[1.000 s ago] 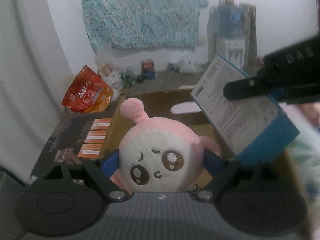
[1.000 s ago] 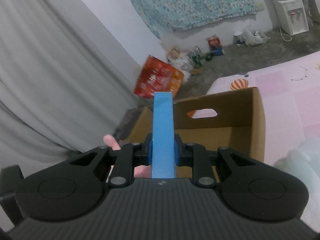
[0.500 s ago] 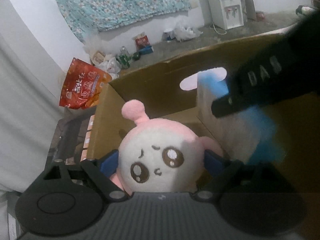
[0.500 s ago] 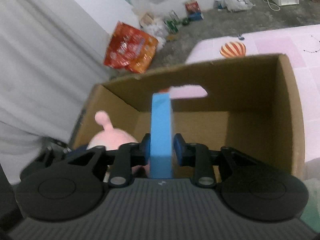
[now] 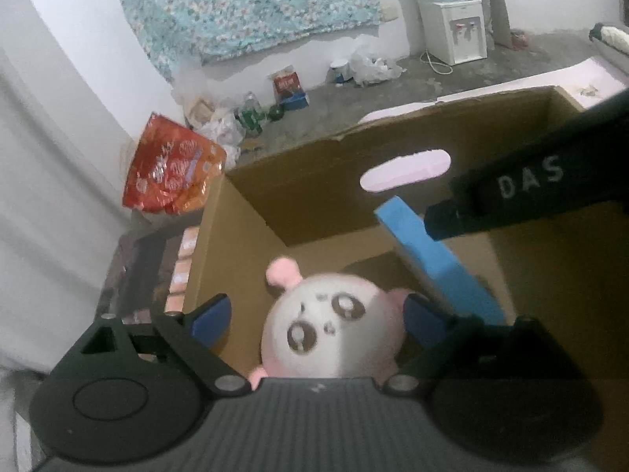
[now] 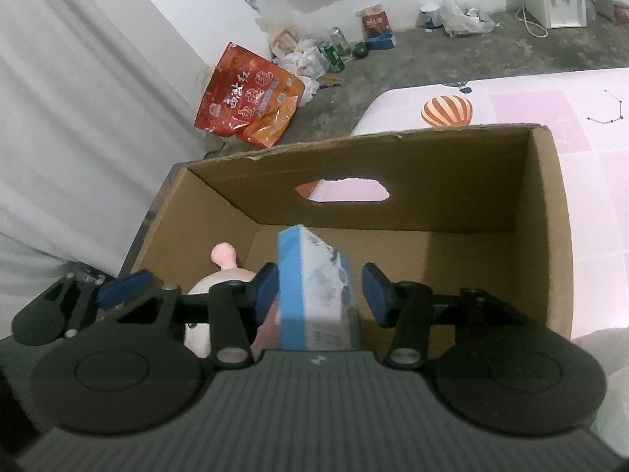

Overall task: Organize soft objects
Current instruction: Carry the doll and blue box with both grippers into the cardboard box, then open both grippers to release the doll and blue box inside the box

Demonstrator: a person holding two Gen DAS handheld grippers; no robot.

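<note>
A pink and white plush doll (image 5: pixel 334 330) rests inside the open cardboard box (image 5: pixel 314 181). My left gripper (image 5: pixel 314 316) straddles it with its jaws opening; the left pad stands clear of the doll. A blue and white pack (image 6: pixel 314 287) stands tilted in the box between the jaws of my right gripper (image 6: pixel 320 293), which are opening. Its left pad is at the pack's side and its right pad is apart from it. In the left wrist view the pack (image 5: pixel 428 259) leans beside the doll, under the right gripper's black finger (image 5: pixel 511 196). The doll's knob (image 6: pixel 224 259) shows left of the pack.
The box sits on a pink bed sheet (image 6: pixel 589 118) near its edge. A grey curtain (image 6: pixel 59 118) hangs on the left. On the concrete floor beyond lie a red snack bag (image 6: pixel 247 106), bottles and bags; a white water dispenser (image 5: pixel 452 31) stands by the wall.
Both grippers have sunk into the box. The right jaws have parted from the blue pack, which now leans. The left jaws have widened off the doll.
</note>
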